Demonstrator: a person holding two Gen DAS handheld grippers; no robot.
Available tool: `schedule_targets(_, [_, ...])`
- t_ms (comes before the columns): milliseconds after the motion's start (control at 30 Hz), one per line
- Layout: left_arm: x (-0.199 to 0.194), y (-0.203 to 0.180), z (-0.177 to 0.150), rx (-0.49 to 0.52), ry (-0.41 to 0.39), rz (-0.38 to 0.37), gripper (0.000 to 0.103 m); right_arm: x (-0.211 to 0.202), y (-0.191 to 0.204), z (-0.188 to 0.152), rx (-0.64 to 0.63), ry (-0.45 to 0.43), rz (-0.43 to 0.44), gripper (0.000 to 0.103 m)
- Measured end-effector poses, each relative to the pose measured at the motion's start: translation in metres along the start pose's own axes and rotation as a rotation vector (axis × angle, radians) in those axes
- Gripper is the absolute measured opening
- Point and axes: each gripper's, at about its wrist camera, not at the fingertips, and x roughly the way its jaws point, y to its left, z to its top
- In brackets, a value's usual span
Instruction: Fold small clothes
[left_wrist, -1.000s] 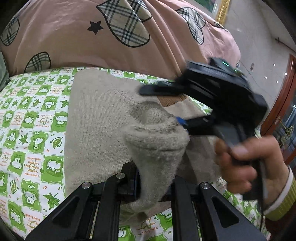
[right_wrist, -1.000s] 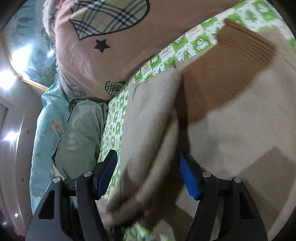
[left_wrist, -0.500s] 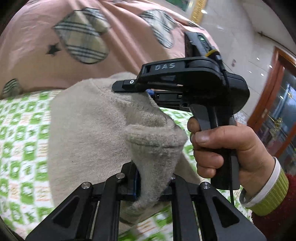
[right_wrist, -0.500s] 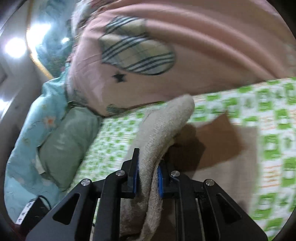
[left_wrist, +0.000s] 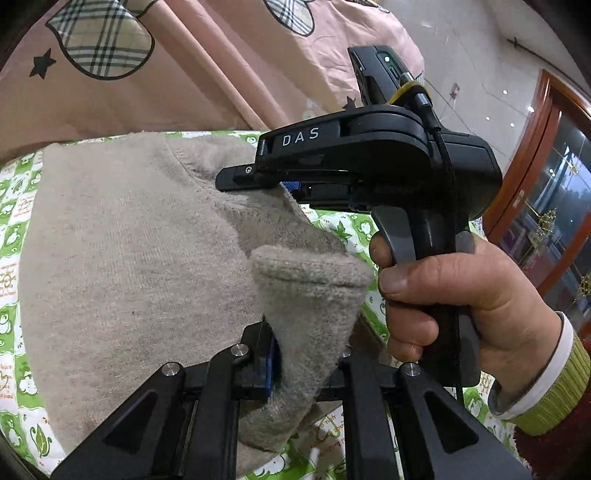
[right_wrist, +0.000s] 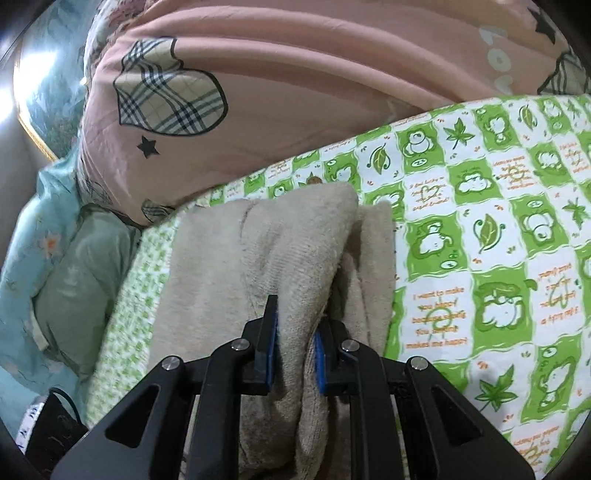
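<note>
Beige knit garment (left_wrist: 122, 258), now doubled over on the green-checked sheet (right_wrist: 491, 229) rather than flat: left gripper (left_wrist: 306, 354) and right gripper (right_wrist: 295, 354) each clamped on a fold, far fingertips hidden by cloth.

A pink duvet (left_wrist: 184, 74) fills the upper frame above a green frog-print sheet (right_wrist: 498, 221); a wooden door frame (left_wrist: 524, 147) stands at right.
</note>
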Motion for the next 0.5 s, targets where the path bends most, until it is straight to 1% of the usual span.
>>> schedule_targets(67, [0.0, 0.008, -0.003, -0.019, 0.024, -0.018, 0.018, 0.001, 0.002, -0.002, -0.002, 0.009, -0.036, 0.024])
schedule_targets(133, [-0.007, 0.016, -0.002, -0.039, 0.034, -0.035, 0.02, -0.006, 0.003, -0.005, 0.003, 0.004, -0.059, 0.036])
schedule_targets(167, [-0.014, 0.019, -0.003, -0.053, 0.038, -0.044, 0.027, -0.01, 0.005, -0.007, 0.003, -0.005, -0.064, 0.04])
schedule_targets(200, [-0.021, 0.024, -0.004, -0.069, 0.044, -0.056, 0.035, -0.017, 0.007, -0.011, 0.002, -0.018, -0.07, 0.055])
schedule_targets(233, [-0.031, 0.028, -0.006, -0.084, 0.044, -0.069, 0.049, -0.023, 0.009, -0.014, -0.003, -0.029, -0.076, 0.081])
schedule_targets(267, [-0.044, 0.032, -0.009, -0.097, 0.031, -0.068, 0.063, -0.027, 0.011, -0.019, -0.011, -0.036, -0.087, 0.094])
schedule_targets(300, [-0.057, 0.036, -0.012, -0.107, 0.013, -0.055, 0.071, -0.032, 0.013, -0.025, -0.031, -0.044, -0.093, 0.103])
schedule_targets(333, [-0.074, 0.045, -0.016, -0.125, -0.02, -0.036, 0.081, -0.034, 0.014, -0.028, -0.043, -0.043, -0.096, 0.103])
schedule_targets(400, [-0.093, 0.062, -0.019, -0.16, -0.054, -0.009, 0.083, -0.031, 0.01, -0.037, -0.047, 0.001, -0.098, 0.102])
schedule_targets(433, [-0.103, 0.077, -0.022, -0.193, -0.057, 0.017, 0.083, -0.03, 0.005, -0.042, -0.035, 0.018, -0.086, 0.101])
schedule_targets(500, [-0.107, 0.108, -0.021, -0.263, -0.055, 0.05, 0.084, -0.028, -0.005, -0.048, -0.005, 0.041, -0.065, 0.101])
